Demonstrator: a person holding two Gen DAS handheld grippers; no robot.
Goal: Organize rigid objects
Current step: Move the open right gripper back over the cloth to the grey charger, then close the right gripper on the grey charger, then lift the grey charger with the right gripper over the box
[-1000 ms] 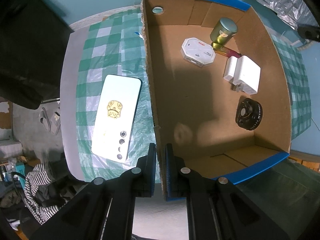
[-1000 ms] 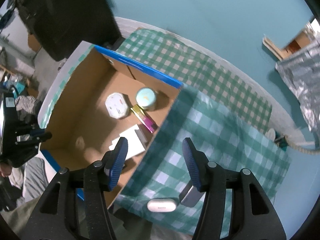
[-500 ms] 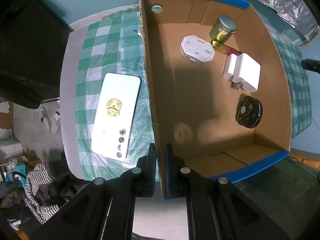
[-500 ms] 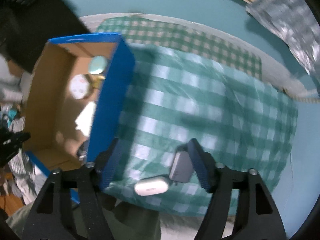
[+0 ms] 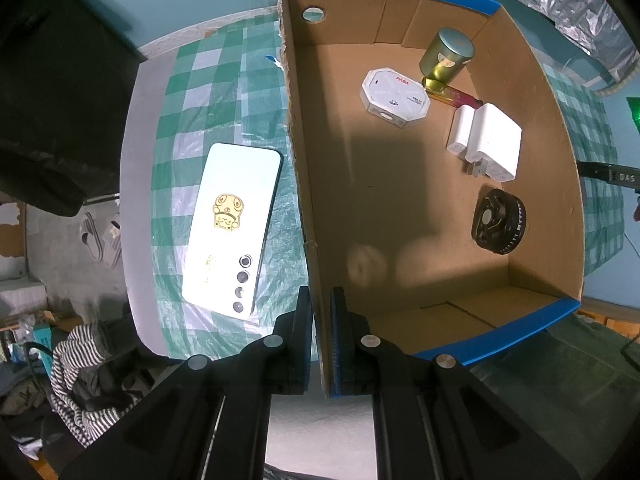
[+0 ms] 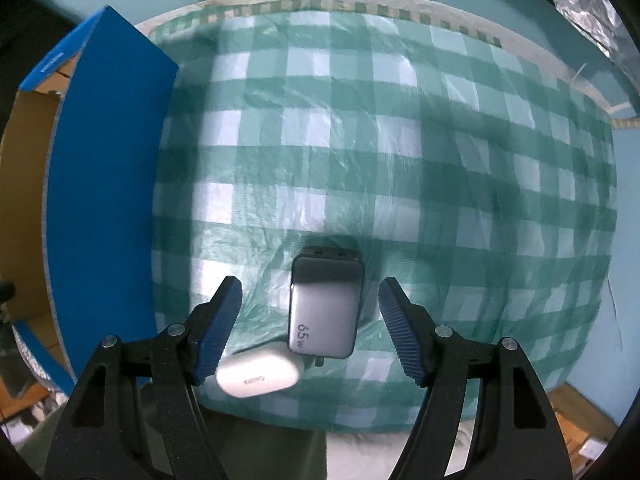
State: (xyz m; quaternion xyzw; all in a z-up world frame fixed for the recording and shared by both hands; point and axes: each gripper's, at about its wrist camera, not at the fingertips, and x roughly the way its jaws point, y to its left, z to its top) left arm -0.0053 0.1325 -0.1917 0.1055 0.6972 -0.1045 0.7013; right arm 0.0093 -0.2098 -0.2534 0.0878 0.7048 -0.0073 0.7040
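My left gripper [image 5: 321, 300] is shut on the near left wall of the cardboard box [image 5: 304, 184]. Inside the box lie a white octagonal case [image 5: 394, 95], a green-gold tin [image 5: 446, 56], a pink-gold tube [image 5: 454, 95], white chargers [image 5: 486, 142] and a black round fan [image 5: 498, 221]. A white phone [image 5: 232, 228] lies on the checked cloth left of the box. My right gripper [image 6: 310, 300] is open, its fingers either side of a grey 65W charger [image 6: 325, 306]. A white earbud case [image 6: 258, 374] lies beside the left finger.
The box's blue outer wall [image 6: 108, 184] stands at the left of the right wrist view. The green checked cloth [image 6: 400, 160] covers the table. Its front edge runs just below the charger. Crinkled foil [image 6: 580, 8] lies at the far right.
My right gripper has swung away from the box and dropped low over the cloth, so the grey charger now sits between its open fingers. My left gripper stays clamped on the box wall.
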